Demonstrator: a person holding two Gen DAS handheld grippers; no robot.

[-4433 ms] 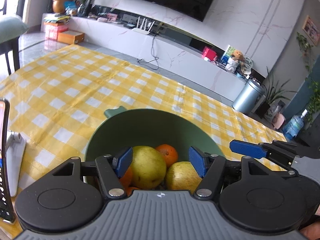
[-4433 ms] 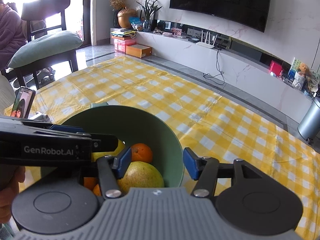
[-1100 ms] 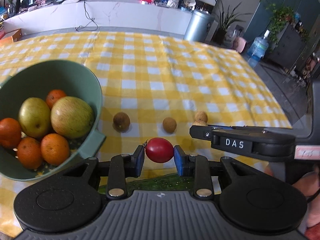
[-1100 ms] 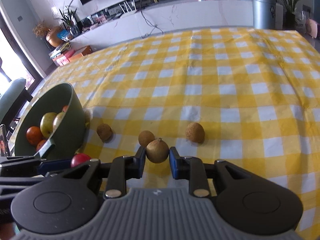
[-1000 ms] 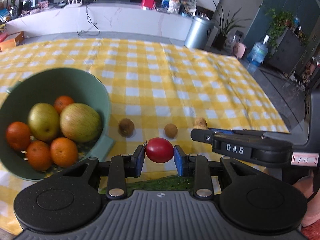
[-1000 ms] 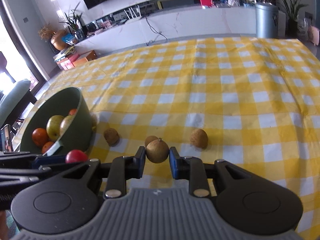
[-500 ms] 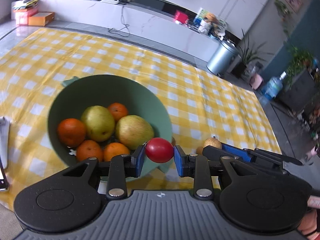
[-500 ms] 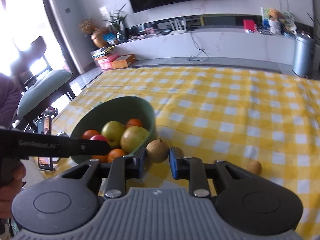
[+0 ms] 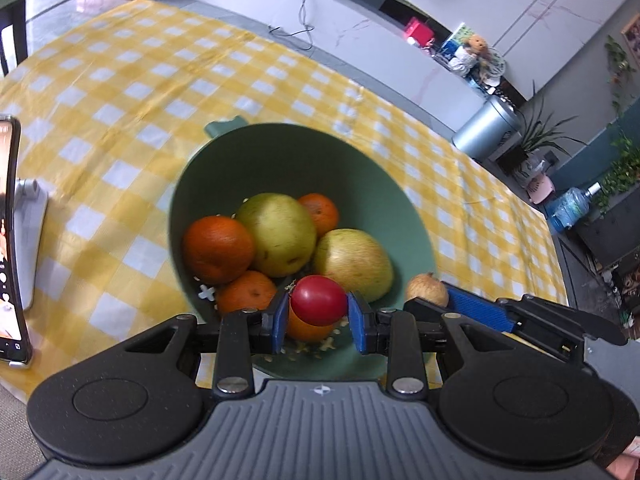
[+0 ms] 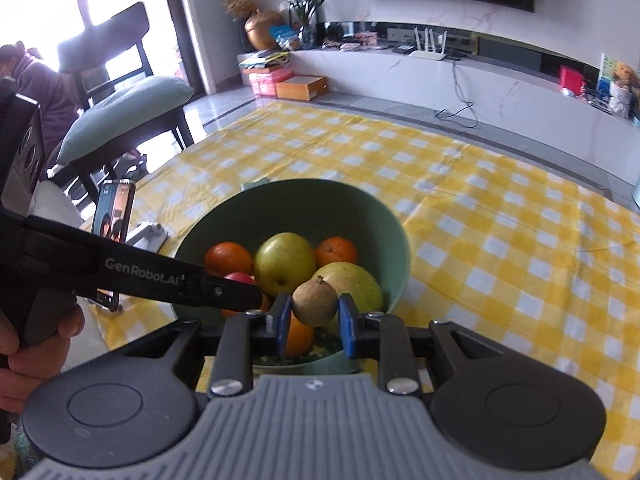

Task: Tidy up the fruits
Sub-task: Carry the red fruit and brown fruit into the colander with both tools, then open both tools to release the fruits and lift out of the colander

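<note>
Grippers (image 9: 319, 317) (image 10: 313, 320) clamp a red fruit (image 9: 318, 300) and a brown fruit (image 10: 314, 301) over the crowded green bowl (image 9: 384, 184), where either could bounce off piled fruit and roll out.

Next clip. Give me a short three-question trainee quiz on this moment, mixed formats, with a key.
1. True or false: the left gripper is shut on a red fruit.
2. Multiple choice: the brown fruit in the right gripper is
A) lying on the tablecloth
B) held over the green bowl
C) resting at the bottom of the bowl
3. Fill in: left of the bowl, a ____ stands propped on a stand.

Key
1. True.
2. B.
3. phone.
</note>
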